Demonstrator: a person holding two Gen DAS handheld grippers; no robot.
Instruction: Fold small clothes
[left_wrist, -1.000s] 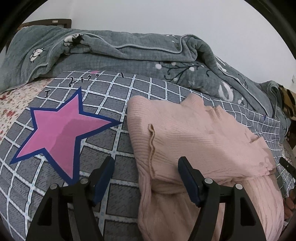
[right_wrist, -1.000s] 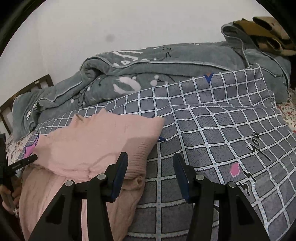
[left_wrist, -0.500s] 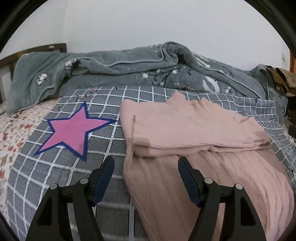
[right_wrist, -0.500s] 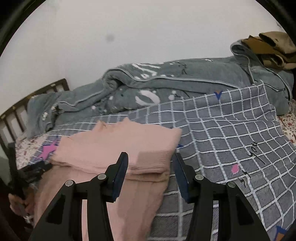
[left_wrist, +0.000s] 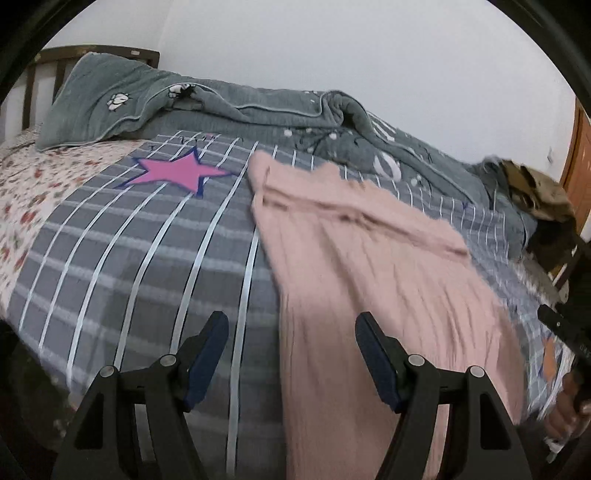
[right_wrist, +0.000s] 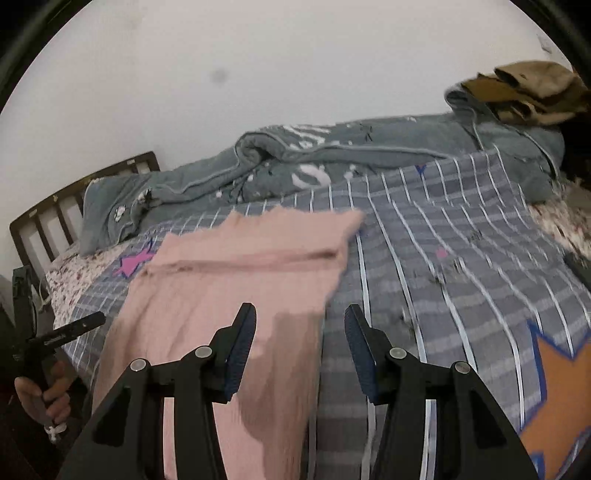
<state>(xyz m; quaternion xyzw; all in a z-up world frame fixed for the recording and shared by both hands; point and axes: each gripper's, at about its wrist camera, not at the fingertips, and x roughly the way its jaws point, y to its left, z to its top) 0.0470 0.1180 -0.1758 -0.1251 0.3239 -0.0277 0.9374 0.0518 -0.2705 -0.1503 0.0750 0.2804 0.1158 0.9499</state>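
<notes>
A pink ribbed garment (left_wrist: 369, 258) lies on the grey checked sheet (left_wrist: 147, 251), its far part folded over into a thick band, its near part running to the bed's front edge. My left gripper (left_wrist: 291, 325) is open and empty, hovering over the garment's near left edge. The same pink garment (right_wrist: 240, 280) fills the left half of the right wrist view. My right gripper (right_wrist: 300, 317) is open and empty above its near right edge. Both views are blurred by motion.
A rumpled grey quilt (left_wrist: 258, 122) lies along the wall behind the garment. Brown clothes (right_wrist: 528, 92) are piled at the bed's far right. A wooden headboard (right_wrist: 55, 214) stands at the left. A hand (right_wrist: 44, 398) holds the other gripper's handle.
Both grippers have pulled back towards the bed's front edge, away from the folded band. More of the garment's long near part and the sheet now shows. Jaws are unchanged.
</notes>
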